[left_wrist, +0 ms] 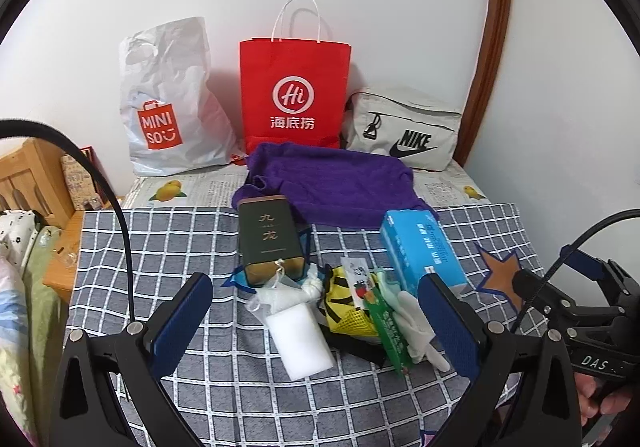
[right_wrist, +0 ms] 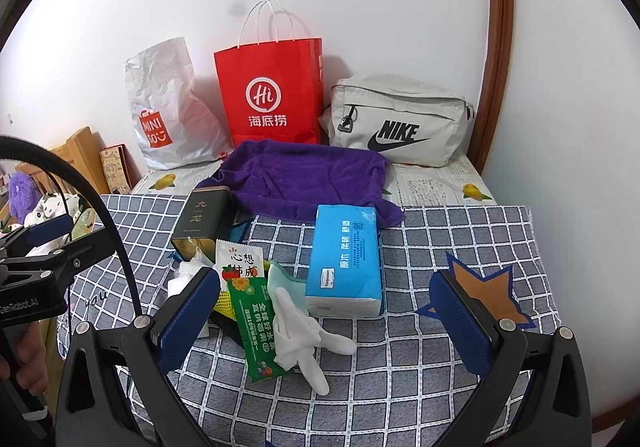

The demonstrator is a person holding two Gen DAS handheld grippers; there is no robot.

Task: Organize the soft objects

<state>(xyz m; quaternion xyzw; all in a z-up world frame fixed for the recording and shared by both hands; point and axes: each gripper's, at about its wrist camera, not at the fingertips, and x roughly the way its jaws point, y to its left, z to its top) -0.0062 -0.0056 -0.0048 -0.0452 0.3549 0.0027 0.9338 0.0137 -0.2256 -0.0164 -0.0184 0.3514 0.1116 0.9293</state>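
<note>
A heap of small things lies mid-table on the checked cloth: a white sponge block (left_wrist: 301,343), a white mesh pouch (left_wrist: 280,293), a yellow net bag (left_wrist: 347,307), a green packet (right_wrist: 256,331), a white glove (right_wrist: 304,335) and a blue tissue pack (right_wrist: 346,259). A dark green tin (left_wrist: 267,238) lies behind them, and a purple towel (left_wrist: 336,183) is spread further back. My left gripper (left_wrist: 316,319) is open above the sponge and net bag. My right gripper (right_wrist: 326,315) is open over the glove and tissue pack. Neither holds anything.
Against the white wall stand a white plastic shopping bag (left_wrist: 168,103), a red paper bag (left_wrist: 294,95) and a grey waist bag (left_wrist: 404,129). A wooden bed frame (left_wrist: 36,175) and bedding lie left of the table. The brown door frame (left_wrist: 490,47) rises at the right.
</note>
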